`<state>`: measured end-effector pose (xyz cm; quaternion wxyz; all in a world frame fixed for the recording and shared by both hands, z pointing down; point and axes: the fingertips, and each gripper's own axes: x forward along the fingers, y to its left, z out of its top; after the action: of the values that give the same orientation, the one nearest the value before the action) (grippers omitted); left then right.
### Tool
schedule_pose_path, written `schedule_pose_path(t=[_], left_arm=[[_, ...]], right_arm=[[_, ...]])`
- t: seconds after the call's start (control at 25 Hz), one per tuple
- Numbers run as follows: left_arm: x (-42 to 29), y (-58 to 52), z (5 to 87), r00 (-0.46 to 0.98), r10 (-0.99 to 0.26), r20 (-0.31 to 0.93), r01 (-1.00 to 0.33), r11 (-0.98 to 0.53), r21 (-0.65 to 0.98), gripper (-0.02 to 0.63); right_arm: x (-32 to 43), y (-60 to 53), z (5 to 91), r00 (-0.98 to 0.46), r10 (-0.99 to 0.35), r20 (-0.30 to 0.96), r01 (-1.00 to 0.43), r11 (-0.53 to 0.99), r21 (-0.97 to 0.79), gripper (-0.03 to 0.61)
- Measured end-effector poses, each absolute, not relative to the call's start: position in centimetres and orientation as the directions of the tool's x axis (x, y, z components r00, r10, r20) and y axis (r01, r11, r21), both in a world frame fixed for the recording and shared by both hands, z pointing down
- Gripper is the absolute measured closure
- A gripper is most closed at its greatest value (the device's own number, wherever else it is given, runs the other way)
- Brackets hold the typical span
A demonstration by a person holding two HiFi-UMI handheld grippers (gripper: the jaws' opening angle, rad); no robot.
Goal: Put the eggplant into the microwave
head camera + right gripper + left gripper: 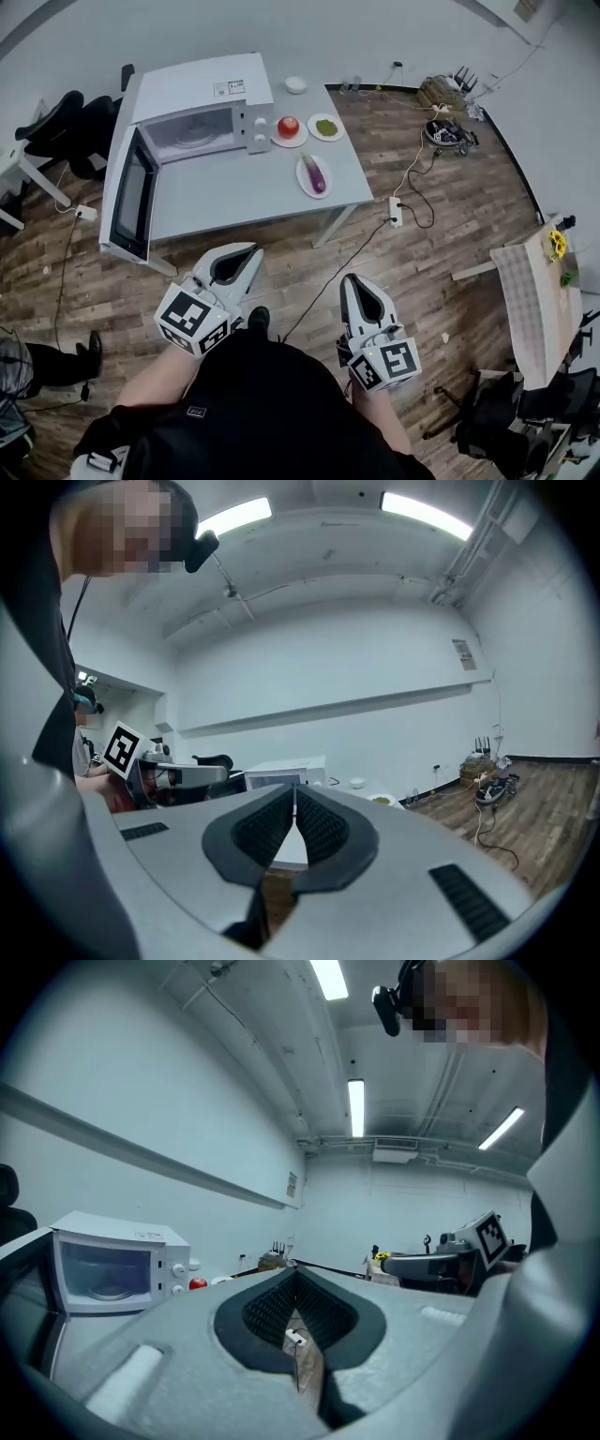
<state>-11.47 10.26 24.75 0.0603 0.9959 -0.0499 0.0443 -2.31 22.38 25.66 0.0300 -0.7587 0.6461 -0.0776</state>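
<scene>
A purple eggplant (316, 174) lies on a white plate (305, 186) near the right end of the grey table (234, 197). The white microwave (192, 112) stands at the table's left end with its door (131, 197) swung wide open and its cavity empty; it also shows as the microwave (105, 1271) in the left gripper view and the microwave (281, 772) in the right gripper view. My left gripper (251, 249) and right gripper (349, 279) hang over the floor short of the table, both level. Each has its jaws shut with nothing between them.
A tomato (289, 126) on a plate, a plate of green food (325, 127) and a small white bowl (296, 84) sit beside the microwave. A power strip (395, 211) and cables lie on the wooden floor to the right. Black chairs (66, 127) stand at the far left.
</scene>
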Motion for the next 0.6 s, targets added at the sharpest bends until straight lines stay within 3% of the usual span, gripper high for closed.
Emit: schedule_pose_path(t=[0.6], left_arm=[[-2.9, 0.3, 25.6, 0.991, -0.043, 0.129, -0.058, -0.992, 0.115, 0.606]], right_arm=[[5.3, 14.0, 27.5, 0.187, -0.974, 0.130, -0.960, -0.209, -0.187, 0.560]])
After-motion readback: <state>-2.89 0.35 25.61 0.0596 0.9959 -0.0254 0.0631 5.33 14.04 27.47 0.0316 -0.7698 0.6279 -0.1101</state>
